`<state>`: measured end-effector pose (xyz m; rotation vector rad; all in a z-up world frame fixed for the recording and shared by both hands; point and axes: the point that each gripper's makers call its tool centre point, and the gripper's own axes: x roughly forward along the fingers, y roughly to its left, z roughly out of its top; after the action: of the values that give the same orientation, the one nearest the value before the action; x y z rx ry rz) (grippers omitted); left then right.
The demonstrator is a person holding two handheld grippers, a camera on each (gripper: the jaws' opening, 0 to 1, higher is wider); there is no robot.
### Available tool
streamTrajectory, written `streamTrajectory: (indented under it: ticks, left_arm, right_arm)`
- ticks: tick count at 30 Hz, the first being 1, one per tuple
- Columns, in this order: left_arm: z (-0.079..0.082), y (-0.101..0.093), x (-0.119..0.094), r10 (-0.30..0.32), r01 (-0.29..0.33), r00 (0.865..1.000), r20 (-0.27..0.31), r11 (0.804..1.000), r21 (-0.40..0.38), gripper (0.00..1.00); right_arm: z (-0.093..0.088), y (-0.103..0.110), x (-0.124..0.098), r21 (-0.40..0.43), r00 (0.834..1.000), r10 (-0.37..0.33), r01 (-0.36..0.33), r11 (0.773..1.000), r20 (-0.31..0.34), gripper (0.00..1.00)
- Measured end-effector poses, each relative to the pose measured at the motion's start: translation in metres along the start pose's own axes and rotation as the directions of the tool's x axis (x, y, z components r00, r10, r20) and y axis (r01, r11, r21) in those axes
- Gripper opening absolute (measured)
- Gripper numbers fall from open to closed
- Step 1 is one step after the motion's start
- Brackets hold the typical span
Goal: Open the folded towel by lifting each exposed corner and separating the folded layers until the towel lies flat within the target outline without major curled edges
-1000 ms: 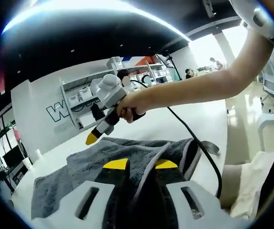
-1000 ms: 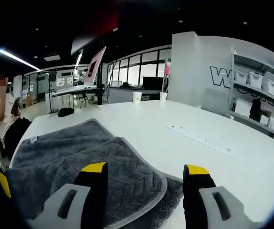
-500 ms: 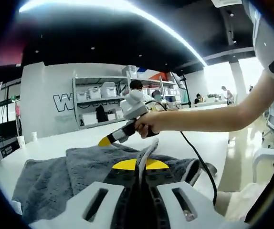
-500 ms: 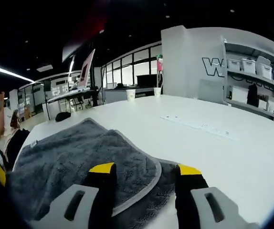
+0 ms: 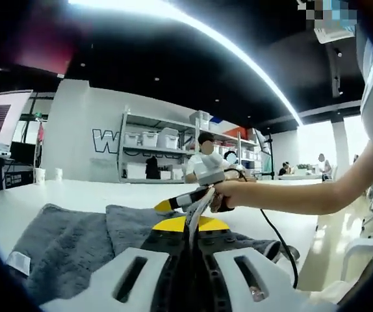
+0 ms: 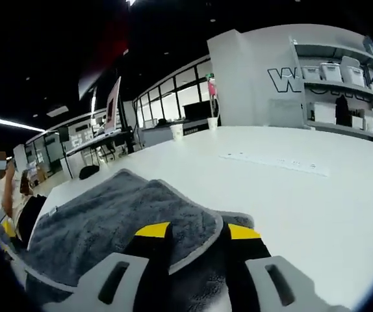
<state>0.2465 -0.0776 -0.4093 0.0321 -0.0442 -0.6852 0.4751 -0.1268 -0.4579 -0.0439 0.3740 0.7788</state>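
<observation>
A dark grey towel (image 5: 69, 240) with pale grey trim lies folded on the white table (image 5: 17, 201), a white tag (image 5: 17, 262) at its near left edge. My left gripper (image 5: 191, 225) is shut on a trimmed towel edge that stands up between its yellow tips. Beyond it a hand holds my right gripper (image 5: 167, 205) low over the towel's far side. In the right gripper view the towel (image 6: 108, 208) spreads to the left, and my right gripper (image 6: 197, 231) is open, its jaws narrowed on either side of a trimmed corner fold.
The white table (image 6: 290, 195) stretches wide to the right, with a thin marked strip (image 6: 274, 164) and two paper cups (image 6: 177, 132) far back. A black cable (image 5: 274, 234) trails off the table's right side. Shelves (image 5: 151, 140) line the wall; a seated person (image 6: 4, 188) is at the left.
My left gripper closed on the towel edge and lifted it. My right gripper's jaws have narrowed steadily around the towel corner.
</observation>
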Motion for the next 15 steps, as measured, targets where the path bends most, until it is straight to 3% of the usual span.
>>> streamTrajectory:
  ticks: [8, 9, 10, 15]
  left_arm:
    - [0.003, 0.016, -0.008, 0.063, -0.062, 0.998, 0.027, 0.998, -0.017, 0.02]
    - [0.003, 0.017, -0.009, 0.065, -0.064, 0.997, 0.037, 0.998, -0.026, 0.02]
    - [0.009, 0.018, -0.01, 0.058, -0.053, 0.994, 0.088, 0.996, -0.067, 0.02]
    - [0.01, 0.029, -0.018, 0.099, -0.09, 0.99, 0.105, 0.992, -0.089, 0.02]
  right_arm:
    - [-0.001, 0.002, -0.001, 0.025, 1.0, 0.007, -0.008, 1.0, 0.003, 0.24]
    - [-0.001, 0.002, -0.001, 0.03, 1.0, 0.008, -0.008, 1.0, 0.003, 0.23]
    - [-0.001, 0.002, -0.002, 0.044, 1.0, 0.015, -0.015, 0.999, 0.01, 0.21]
    - [-0.002, 0.002, -0.001, 0.083, 1.0, 0.02, -0.02, 0.996, 0.006, 0.1]
